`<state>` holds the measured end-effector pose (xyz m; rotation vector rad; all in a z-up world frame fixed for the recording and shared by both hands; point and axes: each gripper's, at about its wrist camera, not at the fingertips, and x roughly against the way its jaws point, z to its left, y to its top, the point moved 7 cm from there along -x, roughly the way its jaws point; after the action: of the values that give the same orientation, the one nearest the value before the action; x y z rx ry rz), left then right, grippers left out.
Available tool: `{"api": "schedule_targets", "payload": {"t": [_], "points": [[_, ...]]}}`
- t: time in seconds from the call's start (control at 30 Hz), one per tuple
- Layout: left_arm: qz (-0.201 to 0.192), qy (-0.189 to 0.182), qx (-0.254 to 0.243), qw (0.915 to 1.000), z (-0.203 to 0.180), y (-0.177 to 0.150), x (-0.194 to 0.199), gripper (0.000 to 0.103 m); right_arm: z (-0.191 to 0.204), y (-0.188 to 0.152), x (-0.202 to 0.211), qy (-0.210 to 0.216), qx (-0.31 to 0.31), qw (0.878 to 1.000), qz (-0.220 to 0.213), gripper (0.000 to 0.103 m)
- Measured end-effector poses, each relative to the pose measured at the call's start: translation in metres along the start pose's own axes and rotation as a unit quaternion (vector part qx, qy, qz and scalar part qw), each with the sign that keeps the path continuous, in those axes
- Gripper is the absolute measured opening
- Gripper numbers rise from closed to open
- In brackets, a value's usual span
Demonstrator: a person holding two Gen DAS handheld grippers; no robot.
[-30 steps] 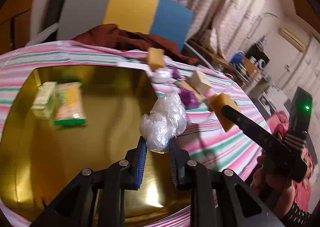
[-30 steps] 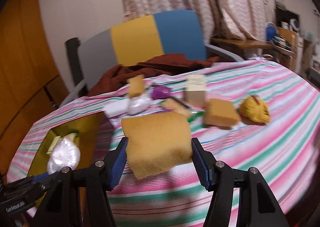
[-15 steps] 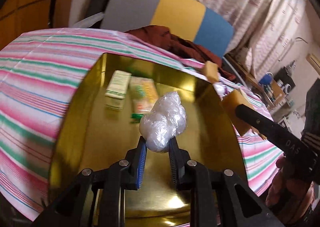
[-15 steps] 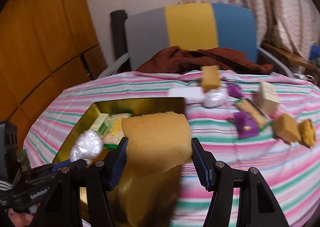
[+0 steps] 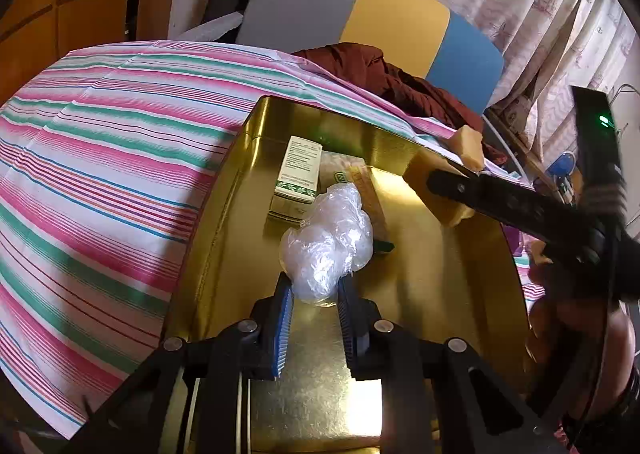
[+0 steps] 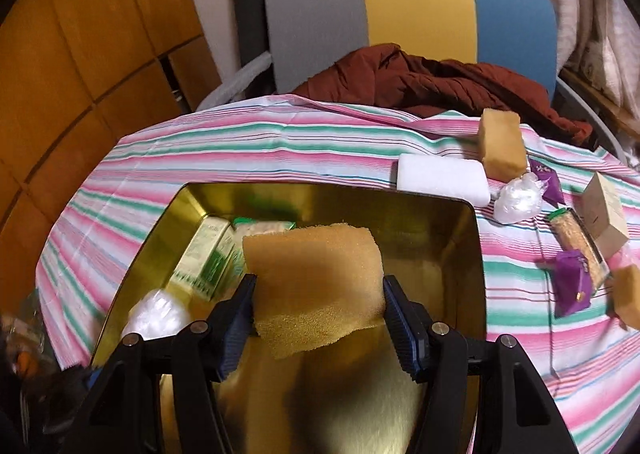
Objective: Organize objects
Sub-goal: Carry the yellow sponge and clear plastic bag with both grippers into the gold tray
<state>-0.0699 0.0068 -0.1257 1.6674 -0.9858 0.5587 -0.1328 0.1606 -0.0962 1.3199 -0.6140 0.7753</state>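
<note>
My left gripper (image 5: pixel 314 296) is shut on a crumpled clear plastic bag (image 5: pixel 326 240) and holds it over the gold tray (image 5: pixel 452 278). My right gripper (image 6: pixel 318 308) is shut on a yellow sponge (image 6: pixel 316 284), also above the gold tray (image 6: pixel 464 254). In the left wrist view the right gripper's finger (image 5: pixel 500 200) and its sponge (image 5: pixel 426 184) reach in from the right. A white and green box (image 5: pixel 299 174) and a snack packet (image 5: pixel 366 186) lie in the tray. The plastic bag (image 6: pixel 154 314) shows at lower left in the right wrist view.
On the striped tablecloth (image 6: pixel 280 150) right of the tray lie a white foam block (image 6: pixel 440 178), another sponge (image 6: pixel 502 144), a second plastic bag (image 6: pixel 518 200), purple packets (image 6: pixel 572 282), a snack bar (image 6: pixel 578 244) and a beige box (image 6: pixel 604 218). A chair (image 6: pixel 416 10) with brown cloth stands behind.
Both grippers have swung left from the cluttered table side to above the gold tray, carrying the plastic bag and the sponge. The right one now hangs over the tray's middle.
</note>
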Motion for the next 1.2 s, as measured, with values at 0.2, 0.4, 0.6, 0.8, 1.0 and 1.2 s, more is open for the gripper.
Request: {"api": "schedule_targets", "payload": {"t": [0.2, 0.4, 0.6, 0.8, 1.0, 1.2], "points": [[0.003, 0.005, 0.001, 1.0000, 0.001, 0.002, -0.004, 0.021, -0.006, 0.004, -0.015, 0.001, -0.020, 1.000, 0.013, 0.069], [0.005, 0.012, 0.003, 0.9999, 0.001, 0.001, -0.010, 0.021, -0.003, -0.008, 0.020, 0.020, -0.027, 0.999, -0.031, 0.083], [0.003, 0.033, 0.001, 0.9995, 0.003, 0.003, -0.010, 0.021, -0.011, -0.003, 0.026, 0.026, -0.059, 0.997, -0.029, 0.083], [0.009, 0.041, 0.022, 0.9989, 0.008, 0.006, -0.012, 0.028, -0.005, -0.020, 0.034, 0.053, -0.060, 0.997, -0.008, 0.083], [-0.007, 0.031, 0.062, 0.9976, 0.014, 0.008, 0.003, 0.036, 0.001, -0.043, 0.018, 0.060, -0.041, 0.996, 0.059, 0.052], [-0.041, 0.040, 0.064, 0.9963, 0.017, 0.013, 0.023, 0.036, 0.001, -0.050, -0.012, 0.029, -0.022, 0.994, 0.105, 0.045]]}}
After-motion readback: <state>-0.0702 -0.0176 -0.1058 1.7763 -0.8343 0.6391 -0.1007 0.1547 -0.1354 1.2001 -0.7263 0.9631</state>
